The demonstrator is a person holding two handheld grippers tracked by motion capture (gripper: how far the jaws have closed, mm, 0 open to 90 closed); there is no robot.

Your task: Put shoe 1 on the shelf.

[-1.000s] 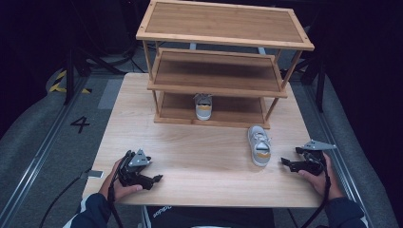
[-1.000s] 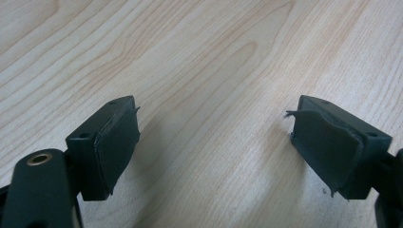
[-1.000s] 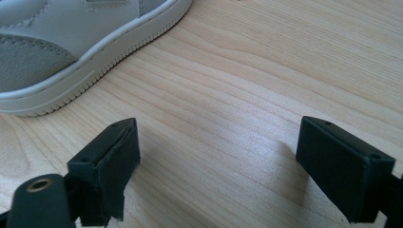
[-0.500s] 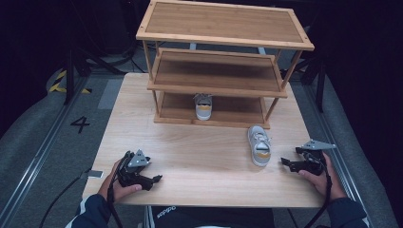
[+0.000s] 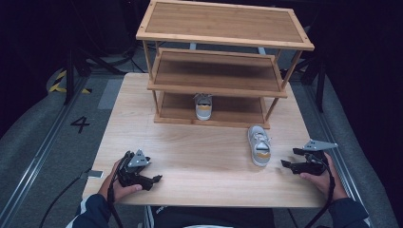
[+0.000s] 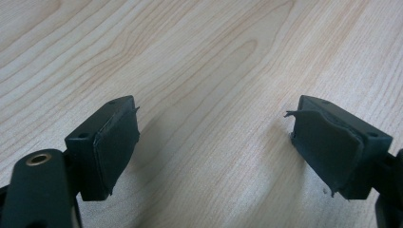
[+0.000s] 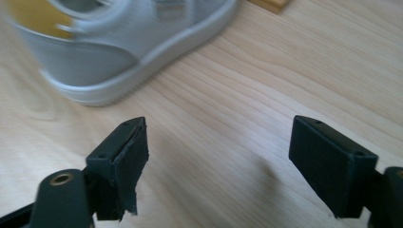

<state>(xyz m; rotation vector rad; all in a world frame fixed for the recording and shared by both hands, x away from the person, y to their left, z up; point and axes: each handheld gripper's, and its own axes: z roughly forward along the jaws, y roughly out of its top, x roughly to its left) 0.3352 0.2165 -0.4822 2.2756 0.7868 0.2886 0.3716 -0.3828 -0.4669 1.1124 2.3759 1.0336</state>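
A small grey shoe with a yellow tongue (image 5: pixel 259 146) lies on the wooden table (image 5: pixel 199 156), just in front of the shelf rack (image 5: pixel 223 66). A matching shoe (image 5: pixel 203 106) stands on the rack's bottom shelf. My right gripper (image 5: pixel 289 158) rests near the table's right edge, a little right of the loose shoe, pointing at it. Its jaws stand open with nothing between them and have just been closing slightly; the shoe's heel (image 7: pixel 119 52) sits ahead of them. My left gripper (image 5: pixel 156 179) rests at the front left, open over bare wood (image 6: pixel 214 95).
The three-tier wooden rack fills the table's far half; its top and middle shelves are bare. Dark floor with a rail and a painted "4" (image 5: pixel 80 124) lies to the left. Bare table surface stretches between the two grippers.
The right gripper has shifted slightly toward the loose shoe. The left gripper and both shoes have stayed put.
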